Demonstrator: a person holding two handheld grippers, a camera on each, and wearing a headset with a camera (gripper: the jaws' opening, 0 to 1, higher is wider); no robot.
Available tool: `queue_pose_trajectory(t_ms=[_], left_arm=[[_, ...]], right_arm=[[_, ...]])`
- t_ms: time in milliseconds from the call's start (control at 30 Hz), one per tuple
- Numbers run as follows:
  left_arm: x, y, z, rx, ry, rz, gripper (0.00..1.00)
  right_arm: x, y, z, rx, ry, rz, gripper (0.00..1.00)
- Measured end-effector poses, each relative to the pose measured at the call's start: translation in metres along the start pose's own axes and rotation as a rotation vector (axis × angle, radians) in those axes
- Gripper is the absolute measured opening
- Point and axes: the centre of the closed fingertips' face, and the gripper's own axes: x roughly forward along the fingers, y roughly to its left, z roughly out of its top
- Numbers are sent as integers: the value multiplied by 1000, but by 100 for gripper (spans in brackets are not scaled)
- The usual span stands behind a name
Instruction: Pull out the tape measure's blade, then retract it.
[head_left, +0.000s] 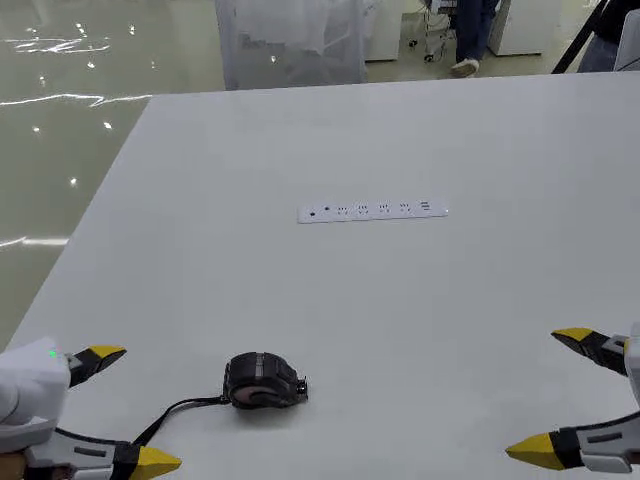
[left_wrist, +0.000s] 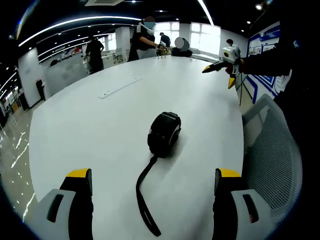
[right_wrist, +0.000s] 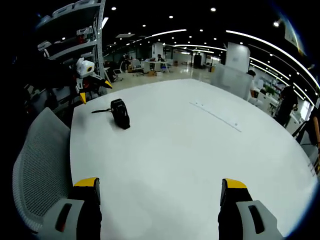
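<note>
A black tape measure lies on the white table near its front edge, its black wrist strap trailing to the left. The blade is not drawn out. My left gripper stands open at the lower left, a short way from the strap end. In the left gripper view the tape measure sits ahead between the yellow-tipped fingers, and the strap runs back toward the camera. My right gripper is open at the lower right, far from the tape measure.
A white power strip lies flat at the table's middle. A mesh chair stands at the table's near edge. People stand beyond the far edge. Glossy floor lies left of the table.
</note>
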Motion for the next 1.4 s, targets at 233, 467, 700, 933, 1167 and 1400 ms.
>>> queue_pose_trajectory(t_ms=[233,467,700,933,1167,1400], left_arm=[[23,-1,25,120,19,-42,99],[42,-4,52,172,14,-87,99],[57,-4,62,194,19,-104,97],[68,-7,62,197,37,-123,94],[75,-12,63,201,49,-136,88],[79,-20,58,214,90,-149,84]], right_arm=[[16,10,17,-38,-17,39,99],[31,15,24,-52,-17,71,99],[50,23,42,-28,-47,100,99],[71,33,63,-55,-76,144,99],[77,36,63,-98,-69,170,99],[74,37,62,-113,-76,169,99]])
